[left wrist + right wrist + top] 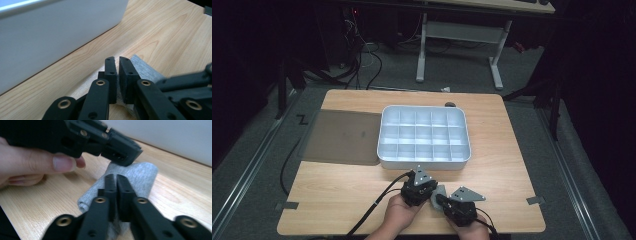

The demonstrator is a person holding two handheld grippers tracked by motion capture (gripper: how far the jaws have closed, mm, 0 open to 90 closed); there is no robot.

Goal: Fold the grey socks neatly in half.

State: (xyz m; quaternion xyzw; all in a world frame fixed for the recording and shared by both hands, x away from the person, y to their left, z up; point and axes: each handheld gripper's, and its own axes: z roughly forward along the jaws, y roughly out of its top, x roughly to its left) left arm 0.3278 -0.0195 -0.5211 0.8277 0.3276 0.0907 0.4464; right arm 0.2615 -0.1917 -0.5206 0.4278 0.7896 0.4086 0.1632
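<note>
Scene: wooden table [337,195], seen from above; white divided tray [424,137] mid-frame, its cells look bare; a dark mat [343,136] lies to the tray's left.
Cloth: a small grey cloth [440,192], folded or rolled, low centre of the high view, between the tray's near wall and the table's bottom edge.
Left gripper: [418,186] low centre, just left of the cloth, held in a hand [399,212] coming in from the bottom edge.
Right gripper: [460,205] low, right of centre, just right of the cloth.
Left jaws: nearly pressed together in the left gripper view [117,75], a thin slit between them, grey fabric [146,71] showing in and behind the slit; looks like a pinch on a cloth edge.
Right jaws: drawn together in the right gripper view [116,195], cloth [140,178] under and beyond the tips; they seem to nip a fold, though the blur makes it hard to confirm.
Key relation: cloth sits between the two grippers; each holds or meets an opposite end, tips facing inward toward each other.
Long axis: in the right gripper view the cloth runs from lower left to upper right, away from the right jaws toward the left gripper [110,147] at its far end.
Nearer gripper: both touching, neither ahead.
Judgement: next move likely turns on both pinches holding while the grippers draw apart or lift; a weak grip on either side could let the fabric slide out.
</note>
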